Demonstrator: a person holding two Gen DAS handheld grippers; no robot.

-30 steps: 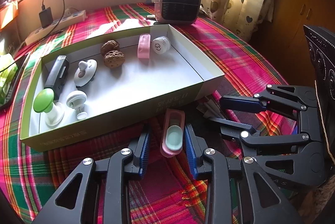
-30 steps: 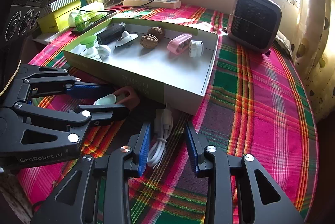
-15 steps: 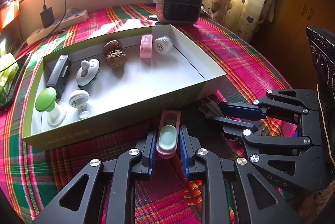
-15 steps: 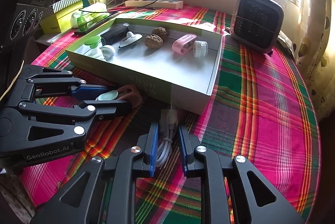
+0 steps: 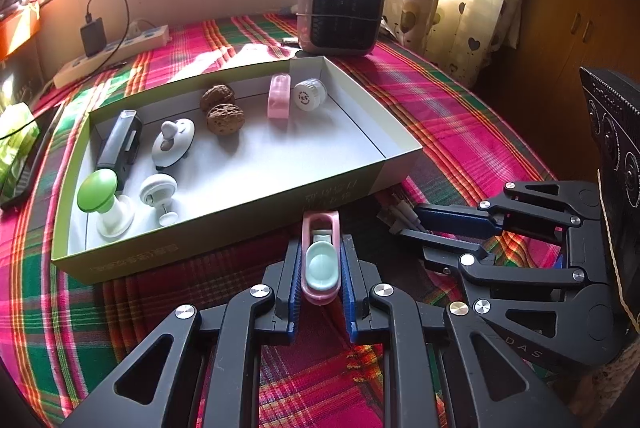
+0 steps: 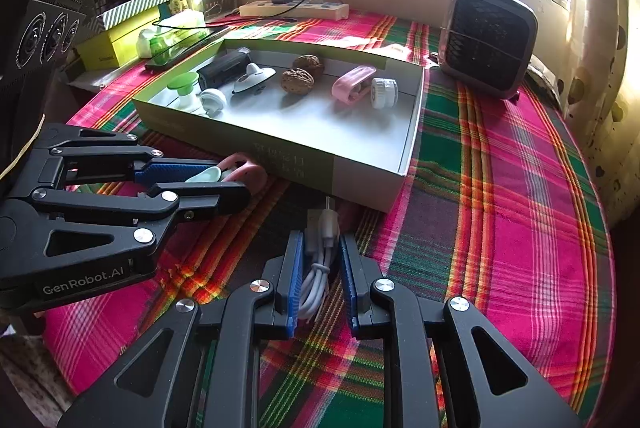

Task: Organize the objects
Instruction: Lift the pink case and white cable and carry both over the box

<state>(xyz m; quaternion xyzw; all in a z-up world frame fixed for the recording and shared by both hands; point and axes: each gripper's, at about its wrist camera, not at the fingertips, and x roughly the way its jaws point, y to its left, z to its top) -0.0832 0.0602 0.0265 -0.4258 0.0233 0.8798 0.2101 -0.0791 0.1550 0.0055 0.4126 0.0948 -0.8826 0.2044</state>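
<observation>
**Both tongs clamped on items in front of the tray**

In the left wrist view, the left tongs (image 5: 320, 264) sit at lower centre, their blue pads pressed against both sides of a pink clip with a mint insert (image 5: 321, 260). The clip lies on the plaid tablecloth (image 5: 460, 132), just in front of the near wall of the shallow green-sided tray (image 5: 224, 224). The jaws have just been closing, and the clip is now pinched between them.

In the right wrist view, the right tongs (image 6: 320, 268) occupy lower centre, narrowed onto a bundled white USB cable (image 6: 320, 264), whose plug end points toward the tray's near corner. These jaws too have just been closing, with the cable between them.

Inside the tray, seen from the left wrist, lie a black stapler-like item (image 5: 120, 144), a green-topped knob (image 5: 98, 190), two white round pieces (image 5: 173, 144), two walnuts (image 5: 225, 118), a second pink clip (image 5: 279, 101) and a small white jar (image 5: 310, 95), all ranged along its far and left sides.

Behind the tray, a small heater (image 5: 340, 14) stands at upper centre, and a power strip (image 5: 112, 54) lies at upper left.
</observation>
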